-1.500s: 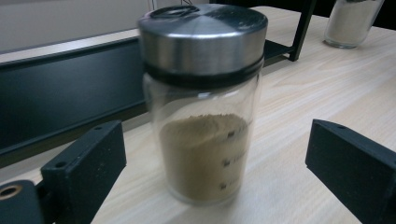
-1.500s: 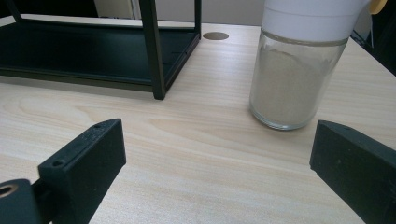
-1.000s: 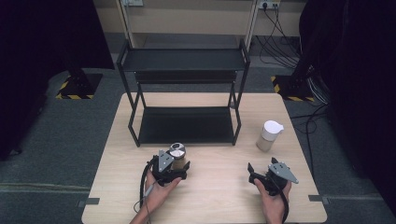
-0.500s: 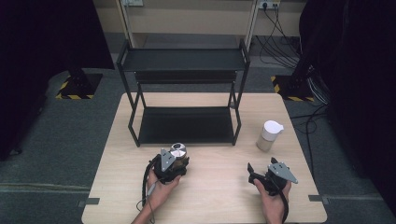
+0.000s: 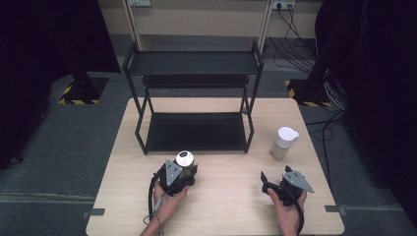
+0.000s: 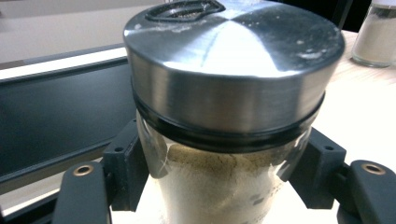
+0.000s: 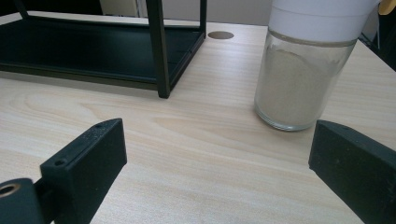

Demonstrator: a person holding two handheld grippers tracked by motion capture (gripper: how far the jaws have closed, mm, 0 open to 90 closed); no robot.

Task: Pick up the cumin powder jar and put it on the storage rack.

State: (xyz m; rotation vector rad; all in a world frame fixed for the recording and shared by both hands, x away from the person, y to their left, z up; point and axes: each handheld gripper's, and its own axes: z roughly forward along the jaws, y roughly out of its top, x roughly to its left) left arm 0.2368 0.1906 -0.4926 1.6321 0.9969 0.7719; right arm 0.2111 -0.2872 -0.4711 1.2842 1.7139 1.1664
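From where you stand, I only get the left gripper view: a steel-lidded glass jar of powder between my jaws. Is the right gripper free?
Observer: Yes. The right gripper is open, with nothing between its jaws.
Operator: What's ahead of it?
Observer: A glass jar with a white plastic lid, upright on the wooden table.
Operator: Anything on the black metal rack?
Observer: No, both shelves of the rack are bare.

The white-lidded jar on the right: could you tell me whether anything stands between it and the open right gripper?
Nothing visible does. In the right gripper view the white-lidded jar stands upright ahead of the right gripper, with bare table between. The black shelf rack sits off to the side.
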